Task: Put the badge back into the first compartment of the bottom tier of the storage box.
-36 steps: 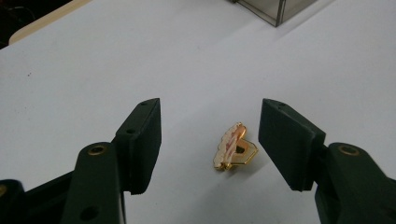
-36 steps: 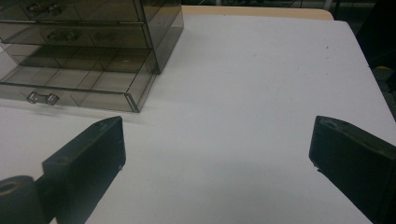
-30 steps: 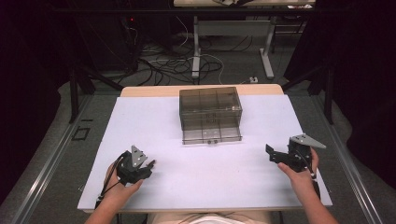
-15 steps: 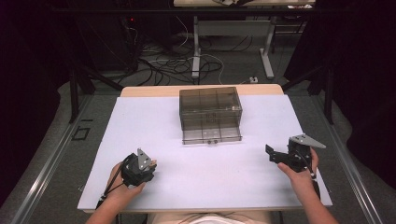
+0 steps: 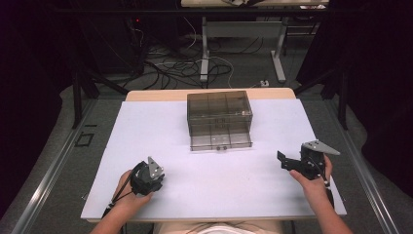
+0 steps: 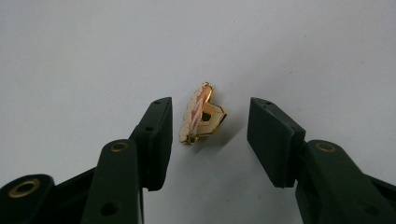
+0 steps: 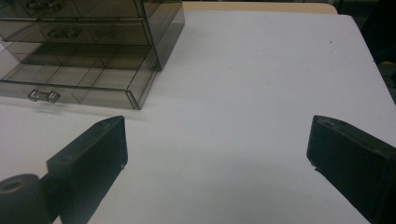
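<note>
Left gripper: the left gripper is pointing down at the white table cover near the front left edge, held in the person's left hand.
Left jaws: in the left gripper view they are standing apart, one on each side of the small thing, and neither is clamping it; the left one is sitting just beside it, and whether it touches cannot be told.
Gold ornament: the gold ornament is lying on the white cover between the jaws, tilted on edge, its pale scalloped rim facing the left jaw.
Right gripper: the right gripper is hovering over the front right of the table, in the person's right hand.
Right jaws: they are gaping wide in the right gripper view, holding nothing.
Drawer box: the smoky clear drawer box is sitting at the table's far middle, well apart from both grippers, its lowest drawer standing pulled out.
</note>
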A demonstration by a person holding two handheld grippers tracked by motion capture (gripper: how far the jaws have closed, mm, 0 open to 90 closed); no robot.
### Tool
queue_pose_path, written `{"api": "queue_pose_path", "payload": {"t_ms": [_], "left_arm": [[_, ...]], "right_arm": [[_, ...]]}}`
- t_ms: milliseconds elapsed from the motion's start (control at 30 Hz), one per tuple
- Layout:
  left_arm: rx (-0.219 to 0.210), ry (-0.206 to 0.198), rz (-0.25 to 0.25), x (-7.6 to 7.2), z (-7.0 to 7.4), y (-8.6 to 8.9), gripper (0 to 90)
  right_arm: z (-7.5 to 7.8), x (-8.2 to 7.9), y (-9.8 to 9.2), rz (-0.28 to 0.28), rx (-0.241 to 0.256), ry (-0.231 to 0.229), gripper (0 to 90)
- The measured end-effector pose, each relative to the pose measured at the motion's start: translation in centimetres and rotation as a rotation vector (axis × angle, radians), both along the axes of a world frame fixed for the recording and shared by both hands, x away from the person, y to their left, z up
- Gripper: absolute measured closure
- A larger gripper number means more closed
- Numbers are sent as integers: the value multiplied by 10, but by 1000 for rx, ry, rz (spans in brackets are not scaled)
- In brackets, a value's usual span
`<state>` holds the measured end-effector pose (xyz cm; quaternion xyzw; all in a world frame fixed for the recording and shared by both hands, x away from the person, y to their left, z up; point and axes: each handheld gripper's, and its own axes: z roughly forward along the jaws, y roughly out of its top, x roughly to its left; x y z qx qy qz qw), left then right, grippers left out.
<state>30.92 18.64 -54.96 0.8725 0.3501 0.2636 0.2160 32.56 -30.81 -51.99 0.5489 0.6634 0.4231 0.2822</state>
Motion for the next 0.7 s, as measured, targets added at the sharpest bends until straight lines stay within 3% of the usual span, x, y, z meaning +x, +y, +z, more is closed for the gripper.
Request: {"api": "queue_pose_path", "payload": {"t_ms": [400, 700], "left_arm": [[-12, 18, 5, 2, 0, 0, 559], [-5, 38, 19, 3, 1, 1, 655]], "right_arm": [[0, 0, 0, 2, -2, 0, 58], [0, 0, 0, 3, -4, 2, 65]]}}
